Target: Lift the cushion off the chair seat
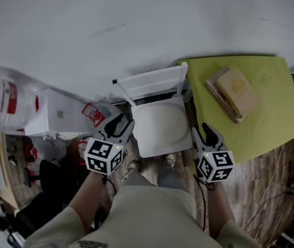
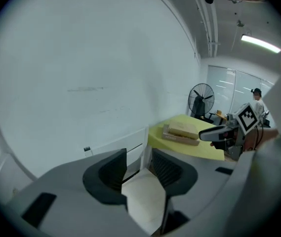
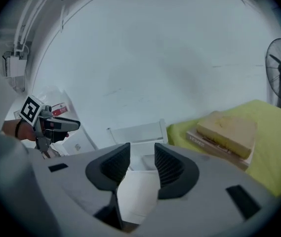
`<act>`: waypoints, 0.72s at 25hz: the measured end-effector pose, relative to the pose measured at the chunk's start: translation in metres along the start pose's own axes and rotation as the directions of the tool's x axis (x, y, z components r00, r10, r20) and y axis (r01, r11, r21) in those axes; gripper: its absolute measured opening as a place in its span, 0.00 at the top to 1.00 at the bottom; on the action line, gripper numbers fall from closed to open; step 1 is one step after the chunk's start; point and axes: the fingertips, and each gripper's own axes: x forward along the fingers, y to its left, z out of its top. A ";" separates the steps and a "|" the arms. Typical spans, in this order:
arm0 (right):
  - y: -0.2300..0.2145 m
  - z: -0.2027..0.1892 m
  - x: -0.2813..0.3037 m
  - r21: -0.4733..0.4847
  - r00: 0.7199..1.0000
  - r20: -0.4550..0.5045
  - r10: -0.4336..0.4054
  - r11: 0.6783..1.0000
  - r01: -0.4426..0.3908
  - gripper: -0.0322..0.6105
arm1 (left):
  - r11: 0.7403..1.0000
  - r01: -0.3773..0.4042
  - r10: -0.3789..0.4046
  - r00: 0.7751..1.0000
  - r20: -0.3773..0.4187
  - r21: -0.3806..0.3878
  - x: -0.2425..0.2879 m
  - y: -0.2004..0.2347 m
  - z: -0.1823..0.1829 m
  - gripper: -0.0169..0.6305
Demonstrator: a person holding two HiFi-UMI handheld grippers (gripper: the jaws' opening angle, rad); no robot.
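A white chair stands against the wall, and a flat white cushion lies on its seat. My left gripper hovers at the seat's left front corner, jaws apart with nothing between them. My right gripper hangs just off the seat's right edge, also open and empty. In the left gripper view the cushion shows below and beyond the open gripper. The right gripper view shows the cushion under its open gripper. Neither gripper touches the cushion.
A yellow-green table stands close on the chair's right with stacked books on it. A white box and a plastic bag sit to the left. The white wall is right behind the chair. My legs are in front of the seat.
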 end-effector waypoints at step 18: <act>-0.015 -0.069 0.086 0.117 0.982 -0.179 0.062 0.992 -0.041 0.46 | 0.985 -0.120 0.099 0.982 -0.163 -0.125 0.052 0.035 -0.093 0.51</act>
